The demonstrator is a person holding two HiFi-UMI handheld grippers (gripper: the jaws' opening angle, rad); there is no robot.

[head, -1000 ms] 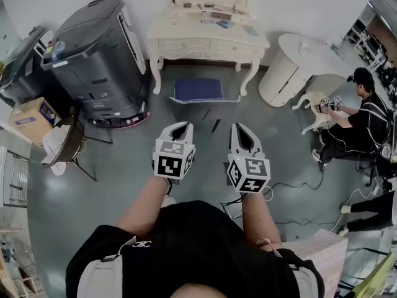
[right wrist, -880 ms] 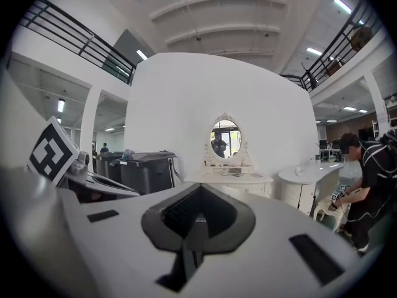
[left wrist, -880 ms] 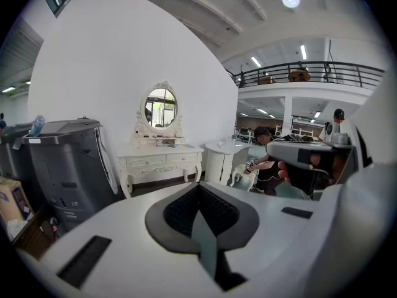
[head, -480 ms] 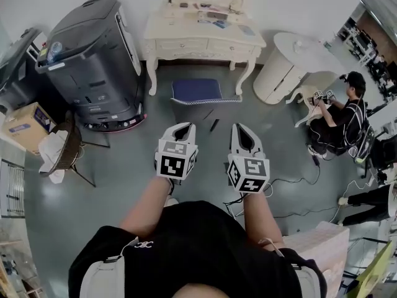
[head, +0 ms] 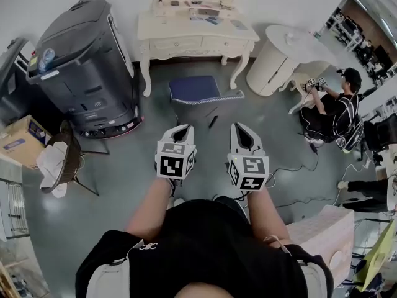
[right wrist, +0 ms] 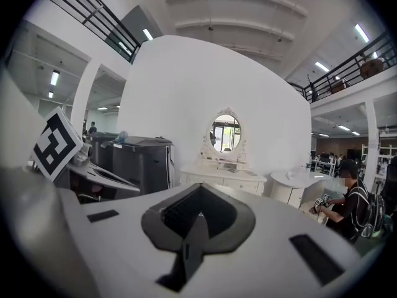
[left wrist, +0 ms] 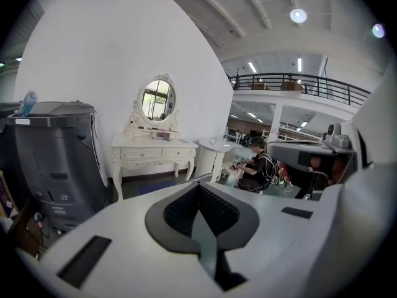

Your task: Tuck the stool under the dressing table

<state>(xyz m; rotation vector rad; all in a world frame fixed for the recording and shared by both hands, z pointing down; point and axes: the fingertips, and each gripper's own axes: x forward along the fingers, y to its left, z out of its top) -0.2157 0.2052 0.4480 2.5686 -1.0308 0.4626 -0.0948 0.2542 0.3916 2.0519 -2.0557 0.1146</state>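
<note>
Blue-cushioned stool point(head: 197, 88) with pale trim, standing on the grey floor just in front of the cream dressing table point(head: 186, 31); its far edge is about level with the table's front legs, and most of the seat is out in the open. Left gripper point(head: 183, 128) and right gripper point(head: 240, 129) are held side by side in front of the person, near the stool's near edge but apart from it, both pointing toward the table. Each gripper view shows its jaws pressed together with nothing between them. Judged stage: the approach, before any contact with the stool; the tuck itself is not yet begun. The next move likely calls for setting the closed tips against the seat's near edge, one toward each corner, and pushing evenly and straight so that the stool slides between the table legs without slewing. A dark grey machine point(head: 80, 67) stands left of the table and a round white cabinet point(head: 279, 58) right of it; neither lies in the path.
</note>
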